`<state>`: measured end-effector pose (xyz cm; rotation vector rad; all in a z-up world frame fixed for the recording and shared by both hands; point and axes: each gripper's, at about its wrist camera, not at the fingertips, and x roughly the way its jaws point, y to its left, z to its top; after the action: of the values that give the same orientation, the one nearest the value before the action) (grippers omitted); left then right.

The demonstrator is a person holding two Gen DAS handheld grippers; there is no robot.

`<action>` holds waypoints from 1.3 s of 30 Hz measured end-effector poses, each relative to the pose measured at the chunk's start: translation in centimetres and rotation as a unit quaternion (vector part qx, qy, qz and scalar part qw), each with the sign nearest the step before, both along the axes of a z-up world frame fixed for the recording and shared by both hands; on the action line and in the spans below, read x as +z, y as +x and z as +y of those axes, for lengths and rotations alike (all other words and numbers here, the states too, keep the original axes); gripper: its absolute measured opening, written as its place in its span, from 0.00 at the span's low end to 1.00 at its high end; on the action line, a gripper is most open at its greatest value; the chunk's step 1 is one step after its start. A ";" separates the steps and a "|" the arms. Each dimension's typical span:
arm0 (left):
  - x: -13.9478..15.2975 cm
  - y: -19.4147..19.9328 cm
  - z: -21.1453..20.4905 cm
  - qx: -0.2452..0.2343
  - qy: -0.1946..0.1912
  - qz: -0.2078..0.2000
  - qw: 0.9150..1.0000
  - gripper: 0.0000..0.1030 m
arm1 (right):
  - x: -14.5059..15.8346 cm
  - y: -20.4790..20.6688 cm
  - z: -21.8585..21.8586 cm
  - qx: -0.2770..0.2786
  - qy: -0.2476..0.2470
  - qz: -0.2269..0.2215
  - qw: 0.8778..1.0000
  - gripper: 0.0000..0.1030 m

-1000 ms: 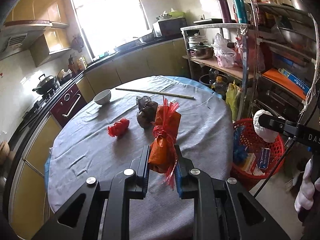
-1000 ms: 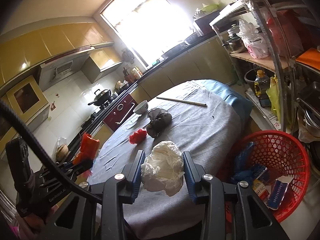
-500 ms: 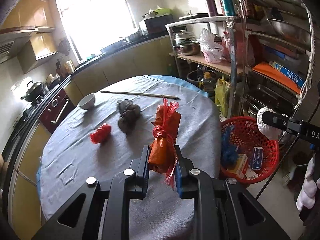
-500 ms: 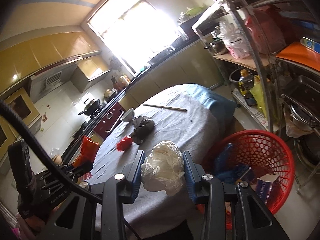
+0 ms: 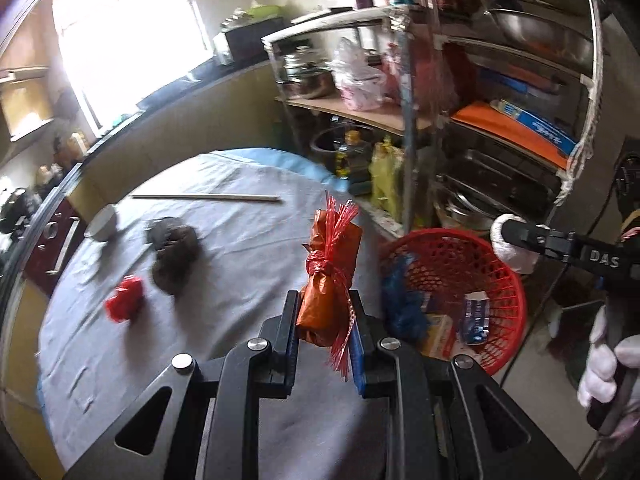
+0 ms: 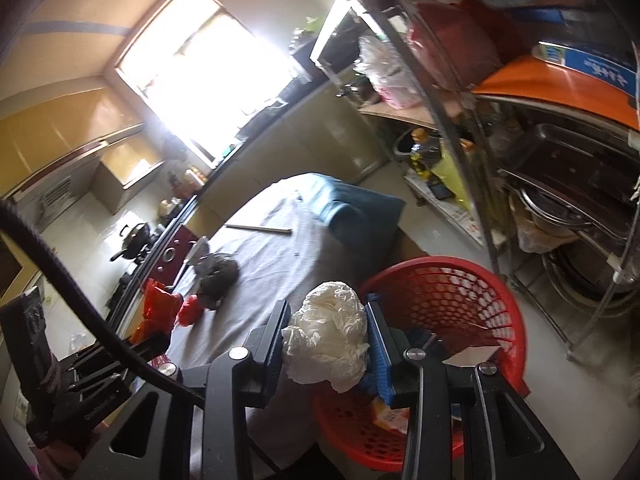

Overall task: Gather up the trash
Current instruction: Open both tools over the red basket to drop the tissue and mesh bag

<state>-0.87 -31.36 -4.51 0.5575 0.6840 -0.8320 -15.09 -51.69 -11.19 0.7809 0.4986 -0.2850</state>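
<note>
Left tool (image 5: 325, 320) clamps orange wrapper (image 5: 330, 276) (right tool (image 6: 328, 336) grips crumpled tissue (image 6: 326, 336)).

Both wrist views look steeply down, sharing table (image 5: 248, 240) and basket (image 6: 460, 280).

The red basket (image 6: 440, 292) runs behind the right tool (image 6: 326, 344) at lower centre, hiding most of its contents. The desk (image 5: 240, 248) at left, and the dark lump (image 5: 174, 254) on it, are motion-blurred. The window is blown out.
</note>
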 end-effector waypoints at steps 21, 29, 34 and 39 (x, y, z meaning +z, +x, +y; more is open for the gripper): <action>-5.1 -1.3 -5.2 -0.100 0.023 0.134 0.986 0.45 | -3.2 0.9 -3.5 -0.035 0.053 0.051 0.997 0.53; -5.5 0.5 -2.1 -0.061 0.027 0.117 0.991 0.46 | -2.5 1.1 -3.2 -0.040 0.044 0.045 0.997 0.53; -4.8 1.9 1.5 -0.014 0.026 0.085 0.996 0.52 | -2.3 2.1 -2.4 -0.026 0.040 0.050 0.998 0.53; -3.9 4.9 5.7 0.069 0.024 0.063 0.995 0.53 | -1.8 4.0 -0.5 0.002 0.029 0.056 0.998 0.53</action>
<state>3.99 -25.69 -8.46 0.4976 0.8513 -0.7271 -11.06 -52.17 -12.95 0.8225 0.6165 -0.3127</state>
